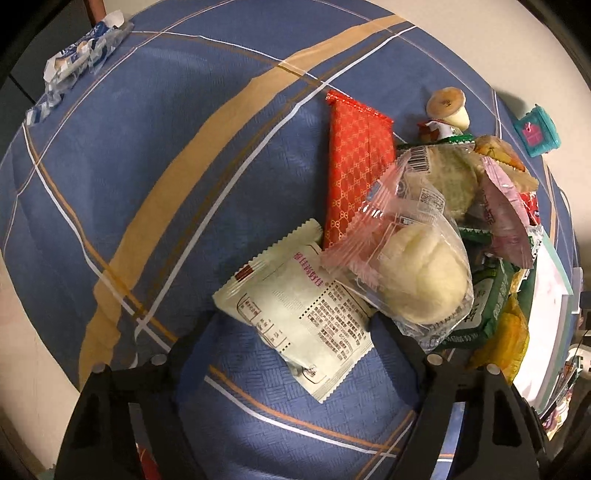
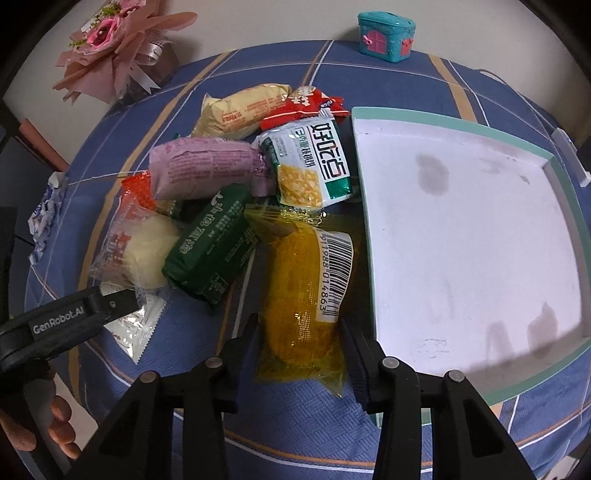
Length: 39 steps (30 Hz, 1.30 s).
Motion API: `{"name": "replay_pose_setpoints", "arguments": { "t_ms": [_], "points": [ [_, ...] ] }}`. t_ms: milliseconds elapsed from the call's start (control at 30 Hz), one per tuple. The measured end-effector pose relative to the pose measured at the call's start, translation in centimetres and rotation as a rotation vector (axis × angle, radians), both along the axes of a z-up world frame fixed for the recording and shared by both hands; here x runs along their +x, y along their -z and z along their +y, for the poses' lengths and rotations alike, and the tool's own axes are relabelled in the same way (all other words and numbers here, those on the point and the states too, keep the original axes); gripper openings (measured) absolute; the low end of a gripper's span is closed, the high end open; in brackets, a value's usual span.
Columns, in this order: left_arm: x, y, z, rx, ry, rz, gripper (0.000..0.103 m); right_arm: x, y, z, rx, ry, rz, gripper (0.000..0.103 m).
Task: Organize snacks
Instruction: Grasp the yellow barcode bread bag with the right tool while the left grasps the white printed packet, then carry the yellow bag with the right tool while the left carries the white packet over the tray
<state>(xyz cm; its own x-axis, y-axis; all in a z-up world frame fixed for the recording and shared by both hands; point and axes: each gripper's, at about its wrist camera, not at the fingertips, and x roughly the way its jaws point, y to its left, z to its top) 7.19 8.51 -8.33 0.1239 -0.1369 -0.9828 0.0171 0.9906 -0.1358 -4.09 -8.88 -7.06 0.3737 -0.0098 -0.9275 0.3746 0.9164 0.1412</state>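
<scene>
Item: yellow packet (image 2: 310, 295), clear film over a yellow block, barcode label on its upper right side. It lies on the surface just left of the white tray (image 2: 461, 229), at the near end of the snack heap. The right gripper (image 2: 301, 332) has its two fingers on either flank of the packet's lower half, apparently pressing the film, so it reads as clamped on the packet. Handling, judged: light, soft filling under slippery film; the grip is best kept across the block's middle, not on the crimped ends, which would slide or tear.

Item: white packet (image 1: 299, 314), flat, printed text face up, serrated seals. It lies at the near edge of the heap, partly under the clear bun packet (image 1: 417, 277). The left gripper (image 1: 295, 339) stands apart, its fingers either side of the white packet and not touching it. Handling, judged: thin, limp, light; best pinched across its padded centre.

Other stock in the heap: red packet (image 1: 354, 162), green packet (image 2: 210, 251), purple packet (image 2: 207, 170), corn snack packet (image 2: 314, 162), pale yellow packet (image 2: 240, 110).

Carrier: surface under a blue plaid cloth (image 1: 184, 147). White tray toward the right edge, nothing in it. Teal toy box (image 2: 386, 35) at the far edge; pink bouquet (image 2: 118, 48) at the far left corner
</scene>
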Motion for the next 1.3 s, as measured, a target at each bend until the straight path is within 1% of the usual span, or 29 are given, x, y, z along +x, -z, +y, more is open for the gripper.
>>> {"name": "replay_pose_setpoints", "arguments": {
  "t_ms": [33,100,167,200,233,533,700,733,767,800,1067,1300],
  "points": [
    [0.0,0.0,-0.1,-0.002,0.002,-0.007,0.078,0.0,0.1,0.1,-0.001,-0.001,0.001,0.044],
    [0.3,0.0,-0.2,-0.006,0.007,-0.018,0.069,0.0,0.3,0.1,-0.002,-0.001,0.002,0.043],
    [0.8,-0.2,-0.6,-0.013,0.006,-0.019,0.065,0.2,0.5,0.2,-0.003,0.005,-0.001,0.042],
    [0.8,-0.2,-0.7,-0.017,0.006,-0.020,0.056,0.2,0.5,0.2,-0.004,0.006,-0.002,0.041],
    [0.9,-0.2,-0.7,-0.016,0.003,-0.023,0.054,0.2,0.5,0.3,-0.003,0.007,-0.002,0.041],
    [1.4,-0.3,-0.4,-0.050,-0.029,-0.040,0.047,0.3,-0.3,-0.5,0.019,0.017,0.000,0.040],
    [1.3,-1.4,0.5,-0.078,-0.041,-0.054,0.045,0.1,-0.8,-0.6,0.028,0.015,0.001,0.040],
    [0.9,-2.3,1.1,-0.083,-0.042,-0.058,0.045,0.1,-0.9,-0.6,0.030,0.015,0.000,0.040],
    [0.9,-2.5,1.2,-0.089,-0.045,-0.066,0.034,0.0,-1.1,-0.5,0.031,0.014,0.000,0.040],
    [0.8,-2.7,1.3,-0.105,-0.050,-0.071,0.020,0.0,-1.2,-0.5,0.032,0.015,-0.002,0.039],
    [0.2,-4.4,2.3,-0.141,-0.071,-0.120,0.019,-0.5,-2.4,-0.8,0.037,0.024,-0.045,0.039],
    [-1.1,-7.7,3.5,-0.169,-0.078,-0.204,0.017,-1.3,-3.9,-1.1,0.051,0.028,-0.091,0.039]
  ]
}}
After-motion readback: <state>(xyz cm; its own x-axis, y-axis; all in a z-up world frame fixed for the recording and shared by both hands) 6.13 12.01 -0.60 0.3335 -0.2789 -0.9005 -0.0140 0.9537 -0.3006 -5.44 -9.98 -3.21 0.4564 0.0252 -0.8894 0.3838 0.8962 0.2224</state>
